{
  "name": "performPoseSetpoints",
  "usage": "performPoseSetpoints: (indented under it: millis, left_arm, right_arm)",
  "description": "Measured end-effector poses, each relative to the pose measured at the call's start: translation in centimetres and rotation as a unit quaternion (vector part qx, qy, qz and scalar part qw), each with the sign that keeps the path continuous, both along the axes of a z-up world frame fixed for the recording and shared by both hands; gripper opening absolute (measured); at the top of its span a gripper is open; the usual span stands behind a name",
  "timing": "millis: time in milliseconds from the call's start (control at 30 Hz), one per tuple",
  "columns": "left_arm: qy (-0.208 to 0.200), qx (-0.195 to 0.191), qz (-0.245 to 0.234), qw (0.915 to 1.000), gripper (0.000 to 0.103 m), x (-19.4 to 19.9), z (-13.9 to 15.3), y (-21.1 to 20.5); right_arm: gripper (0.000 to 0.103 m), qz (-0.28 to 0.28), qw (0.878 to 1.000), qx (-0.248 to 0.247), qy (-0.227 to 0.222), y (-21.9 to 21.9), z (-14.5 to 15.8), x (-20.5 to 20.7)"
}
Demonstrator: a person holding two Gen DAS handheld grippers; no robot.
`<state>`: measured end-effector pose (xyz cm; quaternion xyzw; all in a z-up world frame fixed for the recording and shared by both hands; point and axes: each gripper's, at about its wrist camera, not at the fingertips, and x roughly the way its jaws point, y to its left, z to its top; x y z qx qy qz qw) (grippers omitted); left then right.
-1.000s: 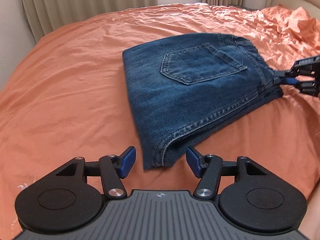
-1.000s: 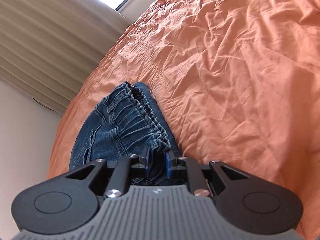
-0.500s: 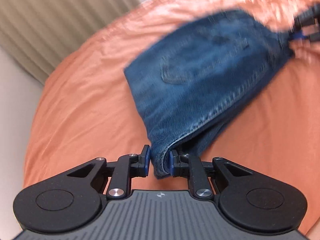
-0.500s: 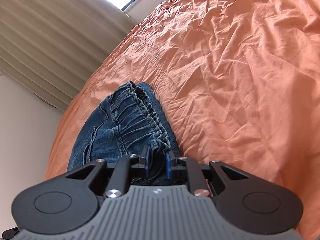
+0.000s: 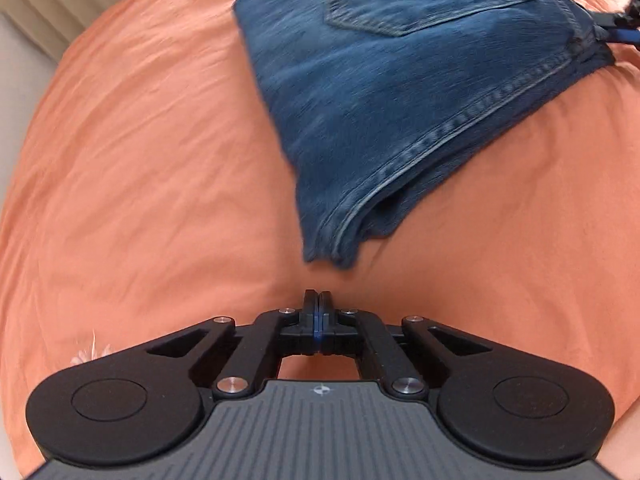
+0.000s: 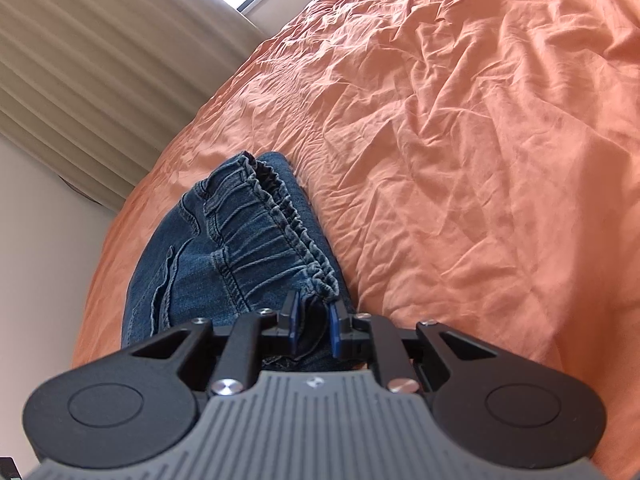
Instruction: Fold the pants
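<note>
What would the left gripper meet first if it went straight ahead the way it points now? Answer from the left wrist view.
Most likely the orange bedsheet. The left gripper is shut on nothing, tilted down at bare sheet just short of the folded jeans. Their near corner would come next; depth is unclear.

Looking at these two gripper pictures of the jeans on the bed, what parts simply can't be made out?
- Left wrist view: the folded jeans are motion-blurred, so the stitching is unclear, and the top edge cuts them off.
- Left wrist view: the right gripper is cut off by the right edge.
- Right wrist view: the waistband corner between the gripper's fingers is hidden by its body.
- Both views: the layers beneath are hidden.
</note>
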<state>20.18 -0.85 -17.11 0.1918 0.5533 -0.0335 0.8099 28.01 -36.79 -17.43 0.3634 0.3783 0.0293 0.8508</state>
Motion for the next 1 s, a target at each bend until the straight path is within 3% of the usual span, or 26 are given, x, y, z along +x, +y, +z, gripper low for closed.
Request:
performPoseSetpoints:
  millis: [167, 267, 300, 367, 467, 567, 667, 733, 833, 1000]
  left_arm:
    - [-0.016, -0.029, 0.022, 0.9992, 0.002, -0.2, 2.1, 1.6]
    - [-0.037, -0.059, 0.031, 0.9971, 0.014, -0.8, 3.9, 2.5]
    - [-0.044, -0.07, 0.036, 0.996, 0.014, -0.9, 4.5, 2.8]
    - [-0.06, -0.097, 0.048, 0.9924, 0.019, -0.9, 5.8, 3.4]
    - [-0.083, -0.156, 0.076, 0.9814, 0.031, -0.7, 7.4, 4.5]
    - [-0.099, -0.211, 0.102, 0.9671, 0.041, 0.2, 8.0, 5.4]
    - [-0.113, -0.25, 0.132, 0.9525, 0.052, 1.5, 7.8, 6.0]
    - [-0.113, -0.257, 0.15, 0.948, 0.052, 2.7, 7.3, 6.0]
    - [-0.117, -0.228, 0.184, 0.9488, 0.053, 4.1, 6.7, 5.5]
    - [-0.112, -0.221, 0.18, 0.952, 0.058, 6.2, 5.5, 4.8]
  right_arm:
    - [0.012, -0.002, 1.0, 0.006, -0.002, -0.2, 0.1, -0.5]
    - [0.018, -0.009, 1.0, 0.015, -0.008, -0.7, 0.5, -1.2]
    - [0.024, -0.014, 1.0, 0.021, -0.012, -0.9, 0.7, -1.5]
    - [0.026, -0.024, 0.999, 0.033, -0.022, -1.7, 1.1, -2.3]
    - [0.041, -0.028, 0.996, 0.072, -0.036, -2.6, 1.2, -3.0]
    - [0.047, -0.016, 0.993, 0.109, -0.032, -2.6, 0.8, -2.8]
    - [0.053, -0.007, 0.996, 0.093, -0.017, -2.0, 0.6, -2.1]
    - [0.061, -0.005, 0.996, 0.084, -0.009, -1.7, 0.4, -1.7]
    - [0.064, 0.003, 0.997, 0.082, 0.001, -1.6, -0.1, -1.2]
    - [0.065, 0.011, 0.998, 0.066, 0.013, -1.1, -0.8, -0.1]
